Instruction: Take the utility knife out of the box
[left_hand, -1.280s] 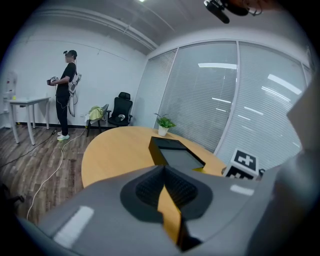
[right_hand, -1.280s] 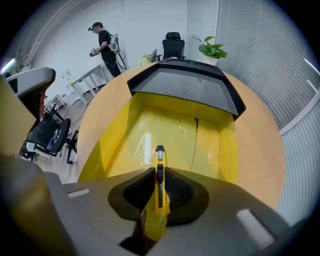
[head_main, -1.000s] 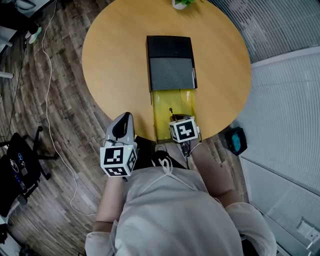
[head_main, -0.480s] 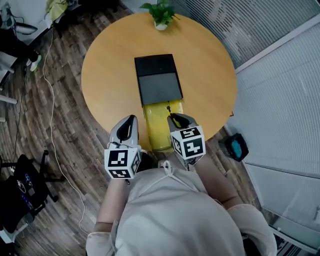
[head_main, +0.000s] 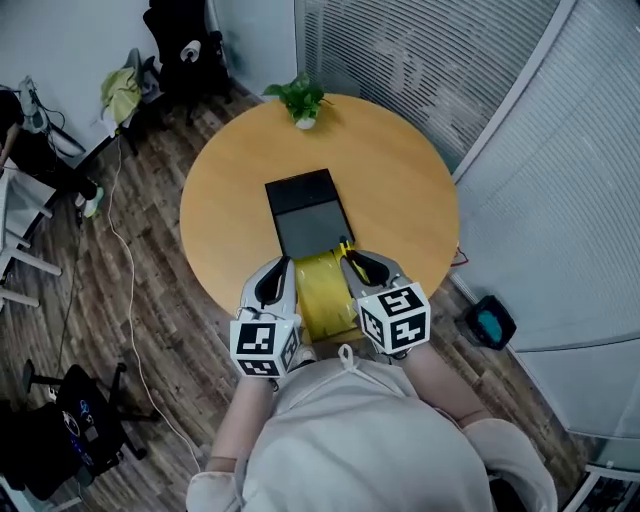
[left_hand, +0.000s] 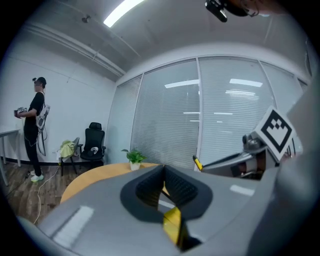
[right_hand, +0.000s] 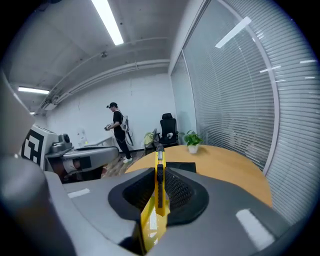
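Plank flooring and a round wooden table (head_main: 400, 170) are seen from above. Nearest, the left gripper (head_main: 284, 264) is held with its jaws pressed together on nothing. The right gripper (head_main: 347, 258) is clamped on the yellow utility knife (right_hand: 159, 182), which is gripped edge-up in the air over the yellow near end of the box (head_main: 325, 295). Black-and-white square markers are borne on both cubes. Beyond are seen the black lid (head_main: 303, 205) and a potted plant (head_main: 303, 100).
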